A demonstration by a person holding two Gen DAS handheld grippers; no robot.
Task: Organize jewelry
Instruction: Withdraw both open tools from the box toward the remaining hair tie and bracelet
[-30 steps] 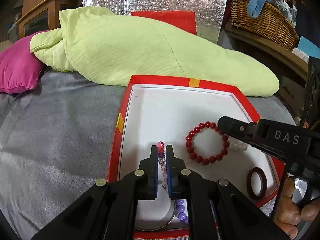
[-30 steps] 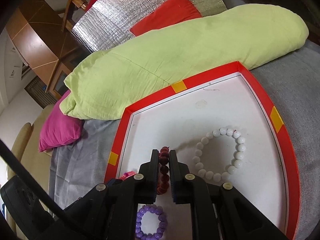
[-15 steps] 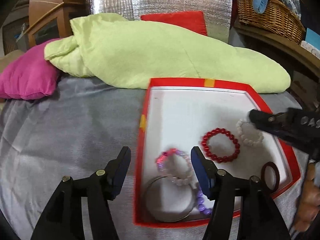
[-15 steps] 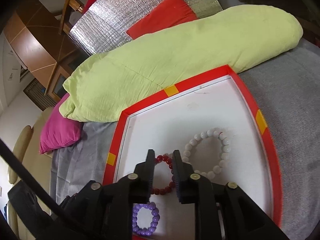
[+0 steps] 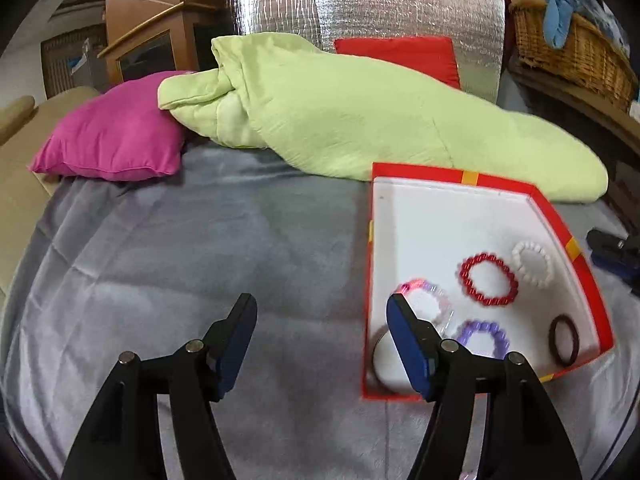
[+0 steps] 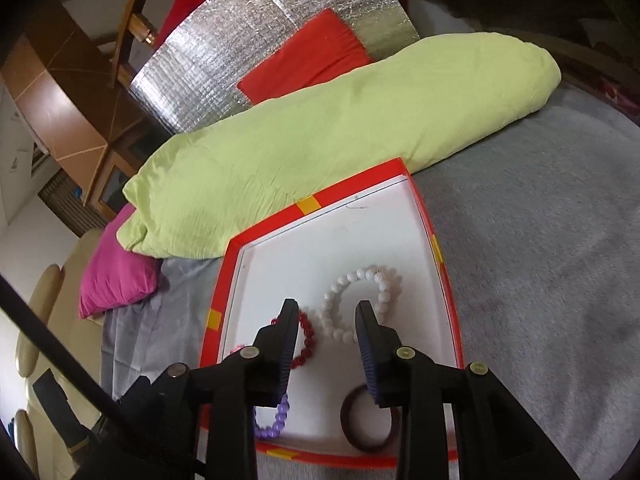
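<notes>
Jewelry: six bracelets lie loose on the white floor of a shallow red box, none held by either gripper.
Red bead bracelet: a flat ring near the middle of the box, with the white bead bracelet just beside it toward the right wall; whether the two touch cannot be told.
Pink and clear bead bracelet: near the left wall, partly hidden behind the left gripper's right finger.
Purple bead bracelet: toward the near edge, close to a silver bangle in the near left corner.
Dark brown bangle: in the near right corner.
Box position: it rests on a grey blanket, its far edge against a rolled light green quilt.
Left gripper: fingers wide apart and empty, mostly over the blanket to the left of the box.
Right gripper: fingers apart and empty, poised low over the box above the red and white bracelets.
Step in hand: judging by the empty fingers and the bracelets all inside the box, a placing step looks finished.
Next move: probably none beyond checking the spacing; if a piece needs shifting, a finger must close on one strand of beads without dragging its neighbour.
Surroundings: a magenta pillow, a red cushion against a silver foil panel, and a wicker basket at far right.
</notes>
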